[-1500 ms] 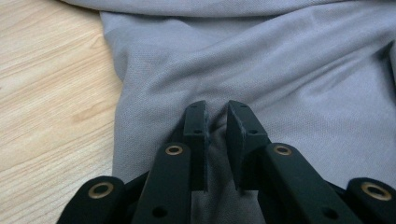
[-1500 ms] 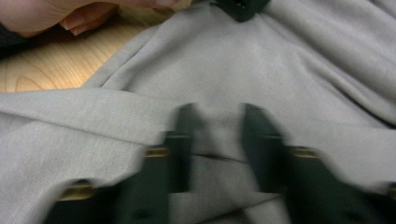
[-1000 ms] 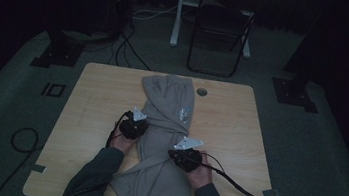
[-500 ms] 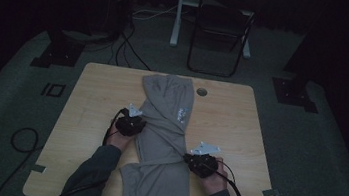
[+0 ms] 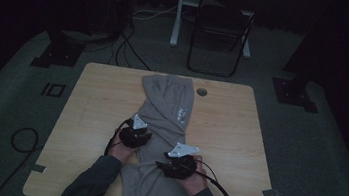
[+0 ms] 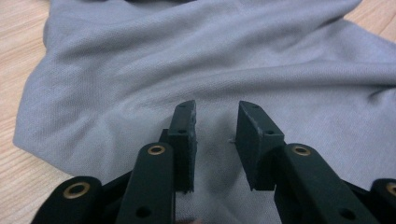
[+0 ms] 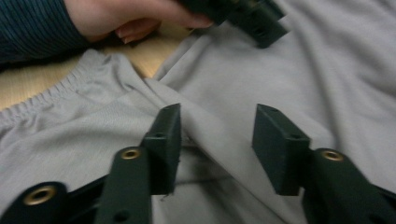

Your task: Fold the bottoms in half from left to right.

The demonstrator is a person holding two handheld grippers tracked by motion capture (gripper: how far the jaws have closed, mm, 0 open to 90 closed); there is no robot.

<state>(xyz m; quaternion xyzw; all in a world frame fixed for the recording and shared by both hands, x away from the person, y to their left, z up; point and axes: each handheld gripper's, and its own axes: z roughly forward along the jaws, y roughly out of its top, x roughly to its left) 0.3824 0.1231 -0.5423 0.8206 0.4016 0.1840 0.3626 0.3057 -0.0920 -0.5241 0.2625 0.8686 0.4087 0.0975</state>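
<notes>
Grey sweatpants [image 5: 169, 102] lie lengthwise on the wooden table [image 5: 97, 98], the waistband end towards the person. My left gripper [image 5: 133, 136] rests at the pants' left edge. In the left gripper view its jaws [image 6: 217, 109] stand a little apart above flat grey cloth [image 6: 187, 60], pinching nothing; they have just closed slightly after opening. My right gripper [image 5: 176, 166] sits on the lower part of the pants. Its jaws [image 7: 218, 112] have just been opening and stand wide, a fold of cloth [image 7: 280, 60] running loose between them. The elastic waistband [image 7: 46, 100] and the other hand [image 7: 126, 18] appear beyond.
A round cable hole [image 5: 202, 91] is in the table's far edge. A dark chair [image 5: 221, 28] stands behind the table, stand bases [image 5: 57, 53] flank it, and a cable loop [image 5: 23, 140] lies on the floor at the left. Bare wood lies on both sides of the pants.
My right gripper swung out to the right, then came back left onto the pants with its jaws now apart. The lower cloth lies narrower. The left gripper shifted slightly towards the person.
</notes>
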